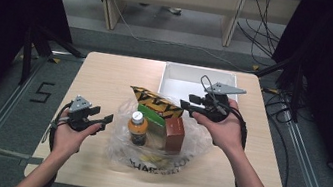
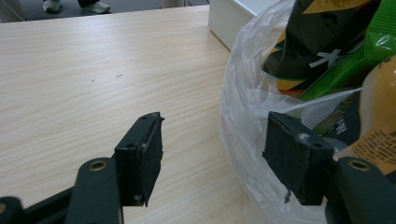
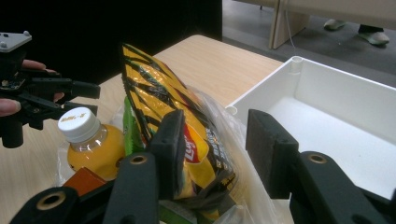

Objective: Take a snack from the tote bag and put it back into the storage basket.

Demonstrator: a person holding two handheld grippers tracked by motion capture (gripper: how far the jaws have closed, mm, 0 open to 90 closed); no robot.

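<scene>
Clear plastic bag [image 1: 156,147] sits mid-bench [image 1: 107,71], holding a yellow-black chip bag [image 3: 177,126], green pack [image 1: 151,113], orange juice bottle [image 1: 137,127] and brown box [image 1: 175,133]. White bin [image 1: 177,77] just behind it. Left tool [image 2: 215,154] wide open, gripping nothing, one jaw against the bag's outer film. Right tool [image 3: 215,144] open at the chip bag's top end, jaws not closed on it.
</scene>
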